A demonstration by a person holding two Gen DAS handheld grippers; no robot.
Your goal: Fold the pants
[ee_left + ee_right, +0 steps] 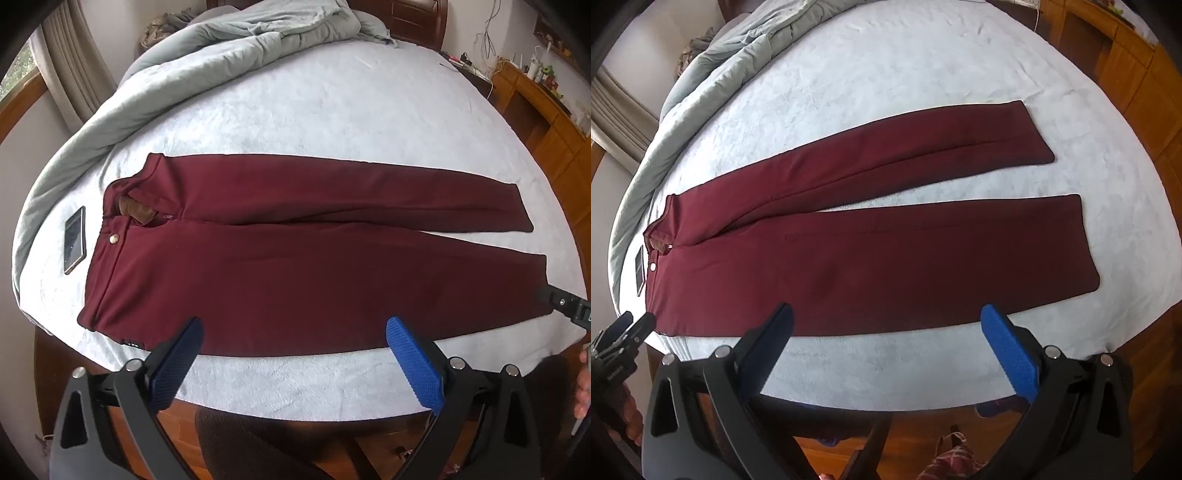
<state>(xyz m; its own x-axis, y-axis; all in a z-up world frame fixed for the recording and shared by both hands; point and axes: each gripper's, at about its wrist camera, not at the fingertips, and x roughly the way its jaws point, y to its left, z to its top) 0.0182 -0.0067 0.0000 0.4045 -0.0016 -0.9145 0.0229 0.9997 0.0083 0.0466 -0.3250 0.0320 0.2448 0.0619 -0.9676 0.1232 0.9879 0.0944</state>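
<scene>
The left gripper (pixel 293 332), black-armed with ribbed blue pads, hangs with its jaws spread wide and nothing between them, tipped down over the near edge of the bed (pixel 295 110). The right gripper (pixel 886 319), of the same make, is spread just as wide and empty, above the same near edge further toward the leg ends.

Just beyond both sets of fingertips lie the dark red pants (pixel 295 266) — flat and unfolded on the pale, fuzzy bed cover, stretched lengthwise along the near edge. The waistband, with its small metal button (pixel 114 240) and open fly showing a brown lining, points to the bed's left end; the two legs run to the right and part slightly, a strip of cover showing between them in the right wrist view.

Just beside the waistband, toward the left end, a dark flat phone (pixel 75 240) lies face up. A rumpled grey-green quilt (pixel 184 74) is heaped along the far left edge and corner. Beyond the bed's right side stands wooden furniture (pixel 546 122) — small items crowd its top.
</scene>
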